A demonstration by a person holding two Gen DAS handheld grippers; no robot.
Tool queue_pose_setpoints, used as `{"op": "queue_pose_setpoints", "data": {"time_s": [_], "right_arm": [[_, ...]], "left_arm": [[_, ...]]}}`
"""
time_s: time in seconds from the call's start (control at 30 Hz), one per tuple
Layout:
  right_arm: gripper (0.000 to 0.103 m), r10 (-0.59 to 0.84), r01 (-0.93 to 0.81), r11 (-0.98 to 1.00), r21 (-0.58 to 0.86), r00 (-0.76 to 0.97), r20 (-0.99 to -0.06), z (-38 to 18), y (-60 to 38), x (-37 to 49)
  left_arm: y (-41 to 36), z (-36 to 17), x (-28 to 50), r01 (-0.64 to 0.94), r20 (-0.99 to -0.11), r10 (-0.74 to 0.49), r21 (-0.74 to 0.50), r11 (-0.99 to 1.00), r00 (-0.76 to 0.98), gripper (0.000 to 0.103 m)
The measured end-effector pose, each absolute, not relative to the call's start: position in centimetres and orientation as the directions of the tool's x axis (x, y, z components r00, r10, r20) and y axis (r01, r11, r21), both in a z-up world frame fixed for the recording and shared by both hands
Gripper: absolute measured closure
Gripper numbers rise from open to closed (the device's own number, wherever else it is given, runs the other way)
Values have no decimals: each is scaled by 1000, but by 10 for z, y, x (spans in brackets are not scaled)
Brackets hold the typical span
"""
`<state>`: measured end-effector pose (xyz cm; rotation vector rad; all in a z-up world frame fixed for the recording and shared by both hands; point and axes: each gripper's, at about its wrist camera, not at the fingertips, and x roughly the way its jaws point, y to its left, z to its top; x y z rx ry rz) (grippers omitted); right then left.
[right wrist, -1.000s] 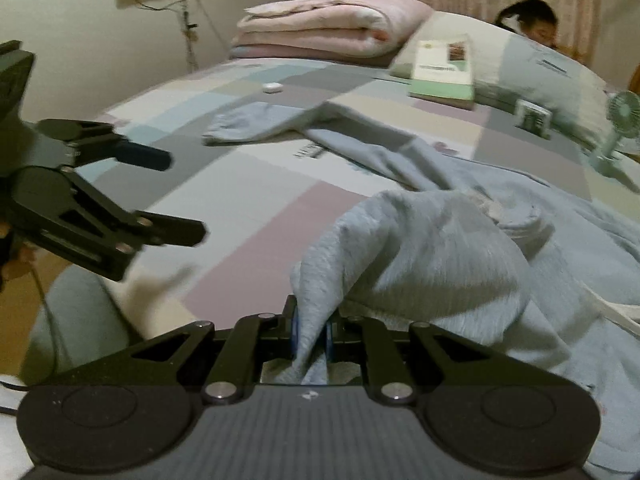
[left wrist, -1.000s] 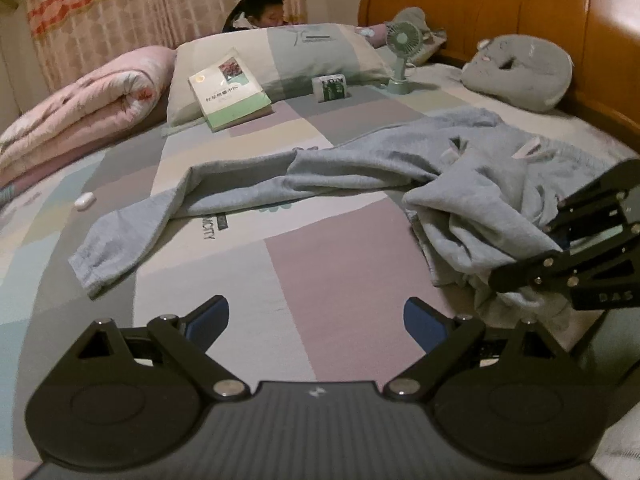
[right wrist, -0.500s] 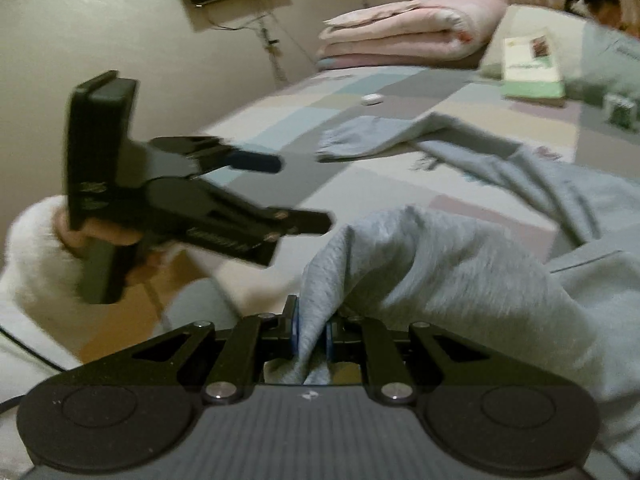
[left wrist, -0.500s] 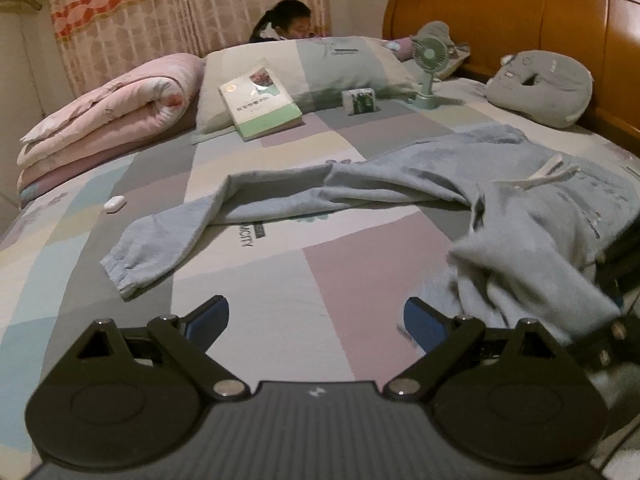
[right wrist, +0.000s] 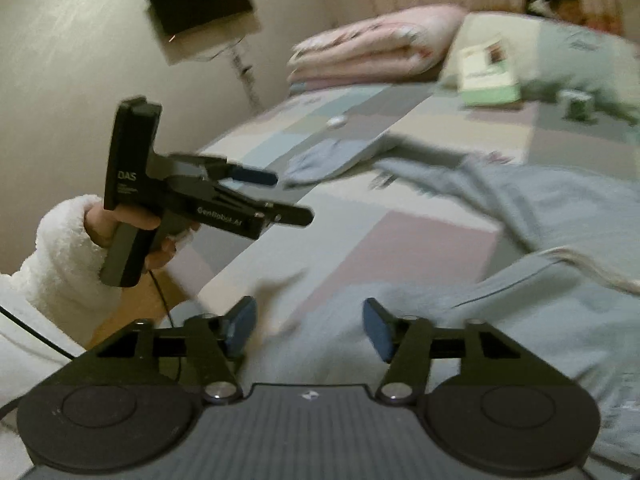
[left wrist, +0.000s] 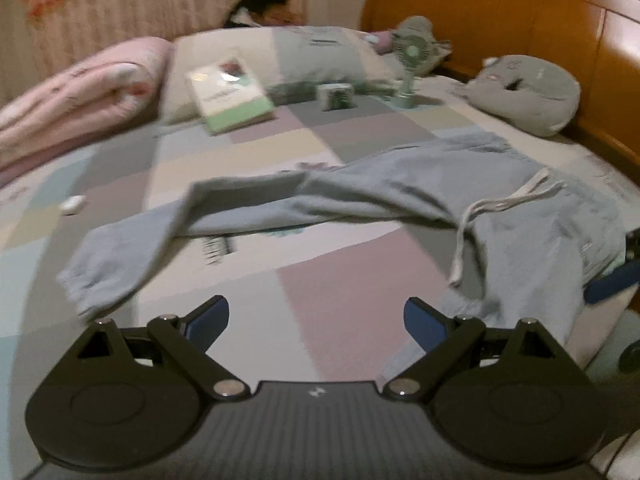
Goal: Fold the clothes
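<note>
A big bed [left wrist: 352,292] with a patchwork sheet fills the room, its wooden headboard [left wrist: 520,20] at 1 o'clock. Grey sweatpants [left wrist: 400,196] lie spread across the bed's middle. The left claw [left wrist: 316,320] and right claw [right wrist: 308,326] are wide open, holding nothing.

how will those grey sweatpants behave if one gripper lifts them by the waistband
The grey sweatpants would probably sag: they lie rumpled, following the bed. The long leg stretched toward the far side would likely trail and drag. The loose drawstring may dangle and snag.
</note>
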<state>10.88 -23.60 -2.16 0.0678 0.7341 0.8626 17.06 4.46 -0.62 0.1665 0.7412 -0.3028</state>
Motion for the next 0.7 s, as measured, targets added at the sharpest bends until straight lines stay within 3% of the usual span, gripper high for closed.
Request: {"op": "queue_pose_setpoints", "data": {"time_s": [0.2, 0.37, 0.53, 0.7], "right_arm": [[28, 630, -515, 773, 370, 555, -544, -33, -300, 129], [27, 563, -389, 826, 407, 611, -557, -57, -337, 148], [27, 521, -328, 850, 413, 635, -570, -78, -356, 165], [27, 496, -277, 859, 431, 663, -561, -90, -373, 178]], "left_arm": [[3, -26, 245, 435, -724, -420, -182, 882, 548, 9], [-31, -72, 315, 401, -735, -564, -420, 814, 377, 9], [-58, -116, 364, 337, -725, -638, -551, 763, 260, 9], [-60, -123, 397, 268, -659, -677, -623, 735, 326, 8]]}}
